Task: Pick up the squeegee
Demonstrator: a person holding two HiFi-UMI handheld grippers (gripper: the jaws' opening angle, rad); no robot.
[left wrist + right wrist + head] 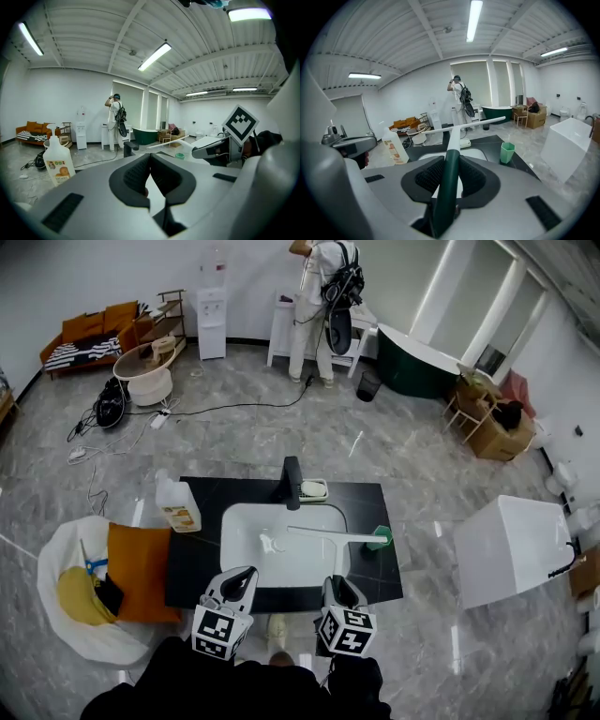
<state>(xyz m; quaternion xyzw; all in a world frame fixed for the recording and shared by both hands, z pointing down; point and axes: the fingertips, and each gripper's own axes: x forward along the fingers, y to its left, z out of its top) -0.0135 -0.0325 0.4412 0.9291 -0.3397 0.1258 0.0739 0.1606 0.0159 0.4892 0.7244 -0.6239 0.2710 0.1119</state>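
two tongs, one squeegee, logged as we find them.

right tongs: narrowed onto the dark green handle of the squeegee, pads pressing on either side. we grip low on the handle, we judge, so the white blade rides out ahead as a crossbar in plain sight. the blade hangs over the sink basin in the middle of the desk, reaching toward the right edge. it looks clear of the rim, so we take the pick-up as made or nearly so.

left tongs: closed tip to tip with nothing between them, at the near edge beside the right pair. idle, we judge, and parked out of the blade's way.

fixtures:
- faucet at the middle of the far edge, soap dish just beside it.
- green cup near the right edge, near the blade's end.
- detergent bottle at the far left corner.

room:
- open air above the basin and toward us.
- the blade's right end is the tight spot: a swing that way could tip the cup. the faucet stands behind the blade.
- off the left edge lies an orange cushion on a white seat, off the right edge a white box.
- a person stands well away at the far wall.
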